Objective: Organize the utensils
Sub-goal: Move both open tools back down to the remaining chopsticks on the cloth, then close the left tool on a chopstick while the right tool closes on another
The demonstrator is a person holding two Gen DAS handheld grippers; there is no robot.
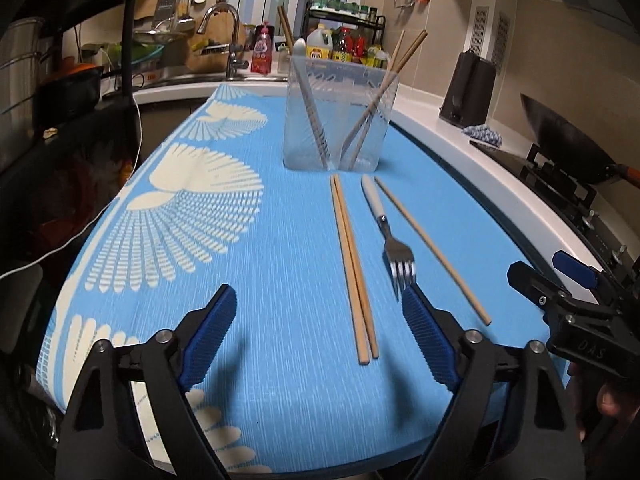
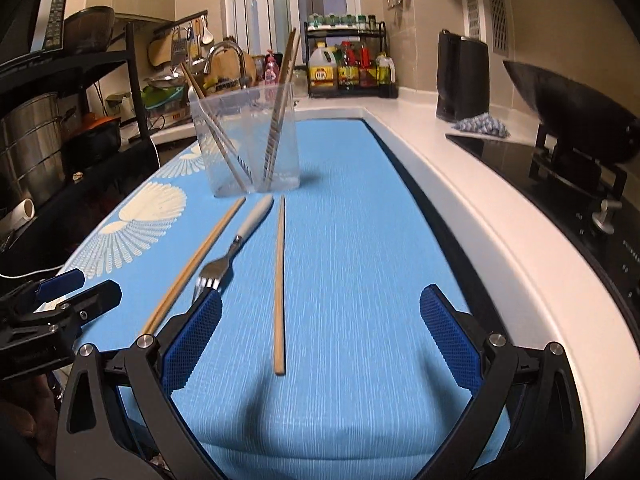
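Note:
A clear plastic holder (image 1: 338,120) (image 2: 246,142) stands on the blue cloth (image 1: 260,280) (image 2: 360,220) with several chopsticks in it. In front of it lie a pair of wooden chopsticks (image 1: 354,268) (image 2: 192,268), a fork with a white handle (image 1: 386,232) (image 2: 236,244) and a single chopstick (image 1: 432,250) (image 2: 280,284). My left gripper (image 1: 318,296) is open and empty above the near ends of the pair. My right gripper (image 2: 320,302) is open and empty over the single chopstick's near end; it also shows at the right edge of the left wrist view (image 1: 560,284).
A sink with tap (image 1: 230,40) and a spice rack (image 1: 344,40) stand behind the cloth. A black kettle-like appliance (image 2: 462,76), a cloth rag (image 2: 480,126) and a wok on the stove (image 2: 568,120) sit on the white counter (image 2: 460,184) to the right. A shelf with pots (image 2: 60,120) is on the left.

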